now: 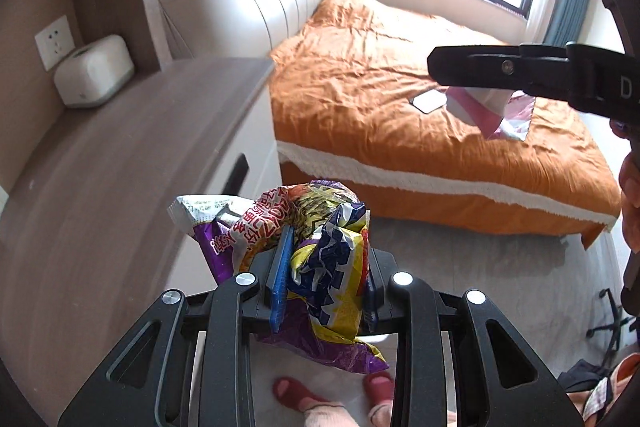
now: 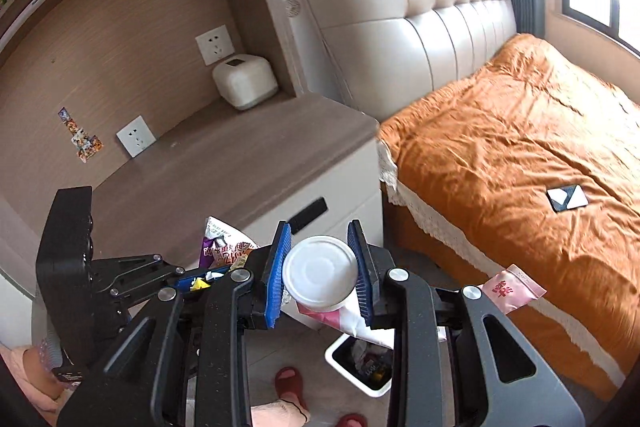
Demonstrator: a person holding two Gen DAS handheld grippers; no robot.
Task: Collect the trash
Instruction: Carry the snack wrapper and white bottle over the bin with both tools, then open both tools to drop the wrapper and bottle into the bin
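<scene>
**Left wrist view: both grippers loaded with trash beside the bed**

Left wrist view is filled at its near edge by the left gripper, whose blue pads are pressed onto a crumpled purple-and-yellow snack wrapper. The wrapper is held in the air above the pale floor, just right of the wooden bedside cabinet. A white tissue box is seen at the far left of the cabinet top, below a wall socket. Further right, the right gripper is seen from the side over the orange bedspread, with pink-and-white packaging hanging under it.

From the right wrist view, the right gripper is shown pinching a white paper cup between its blue pads, the cup's round bottom turned toward the camera. Pink-and-white packaging is caught with it (how it is gripped cannot be told). Below, on the floor, a white trash bin holding some rubbish is partly visible. A dark phone-like object lies on the bedspread at the right. Red slippers are seen at the near edge.
</scene>
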